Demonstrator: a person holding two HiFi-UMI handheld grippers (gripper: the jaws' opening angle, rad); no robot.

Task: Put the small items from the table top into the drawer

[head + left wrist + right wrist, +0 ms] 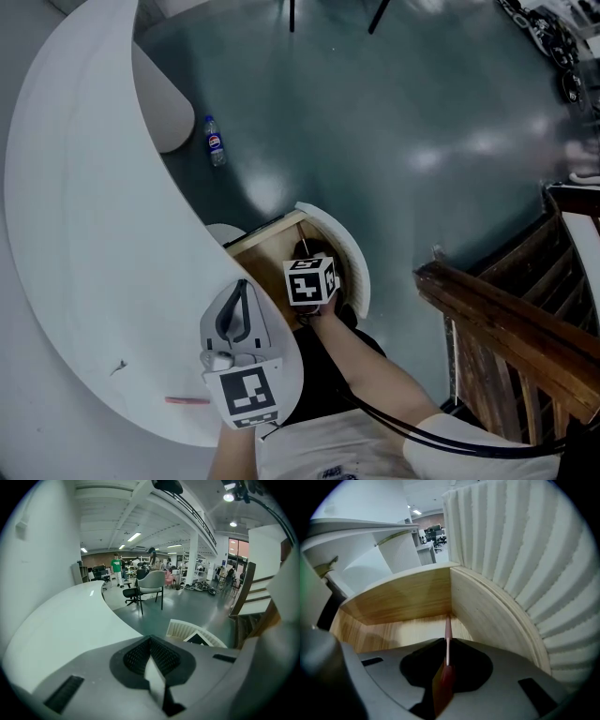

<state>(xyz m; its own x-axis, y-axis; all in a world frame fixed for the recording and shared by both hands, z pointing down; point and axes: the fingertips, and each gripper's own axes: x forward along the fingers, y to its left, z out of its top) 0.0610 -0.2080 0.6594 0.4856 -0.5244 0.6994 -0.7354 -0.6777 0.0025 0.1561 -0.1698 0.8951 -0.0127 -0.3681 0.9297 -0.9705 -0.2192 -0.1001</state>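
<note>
Scene, as shown in three views.

- Table (84,281): white, curved, sweeping down the left of the head view.
- Drawer (354,267): pulled out at frame centre. A wooden inside and a white ribbed front are seen.
- Right gripper (447,641): lowered into the drawer and pointed steeply down. The jaws are closed tight on a pink stick (447,629).
- Pink stick: thin, held upright between the pads, with its far end aimed at the drawer's inner corner where the wooden walls meet. Whether it touches the bottom cannot be told.
- Left gripper (150,641): held over the table edge, lower centre of the head view. The jaws are brought together at the tips and nothing is held.
- Pink item (187,400): thin, laid flat on the table at lower left, just beside the left gripper.
- Bottle (216,141): laid on the dark floor, upper left.
- Chair (152,583): stood on the floor beyond the table.
</note>
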